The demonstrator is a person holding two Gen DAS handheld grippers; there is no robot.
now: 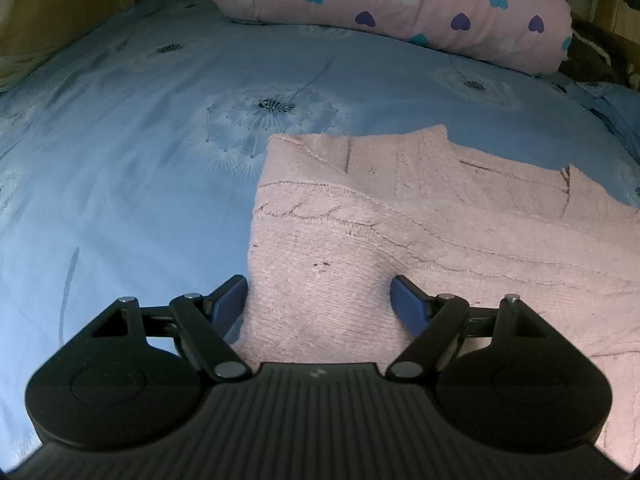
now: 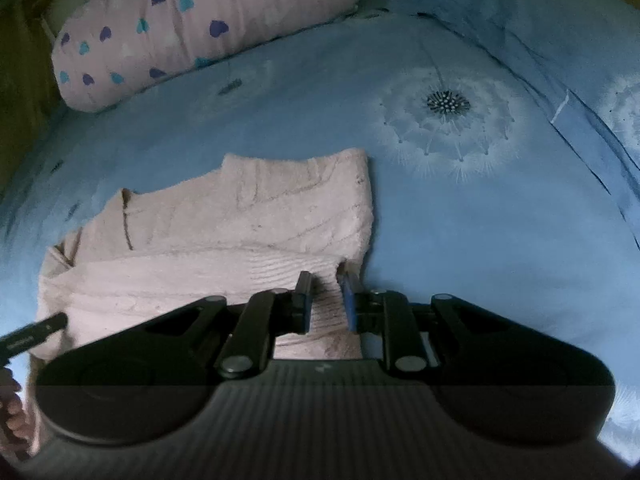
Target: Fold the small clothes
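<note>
A small pink knit sweater [image 1: 400, 220] lies partly folded on a blue bedspread [image 1: 120, 160]. My left gripper [image 1: 320, 292] is open, its jaws wide apart over the sweater's near left corner, with nothing clamped. In the right wrist view the sweater [image 2: 224, 216] lies left of centre, with a folded layer on its near part. My right gripper [image 2: 325, 284] is shut on the near right edge of the sweater, with knit fabric pinched between its blue pads [image 2: 349, 300].
A pink pillow with blue and purple hearts [image 1: 400, 4] lies at the back of the bed, also in the right wrist view [image 2: 192, 28]. The bedspread [image 2: 480, 220] has dandelion prints. The other gripper's black finger [image 2: 32, 336] and a hand show at the left edge.
</note>
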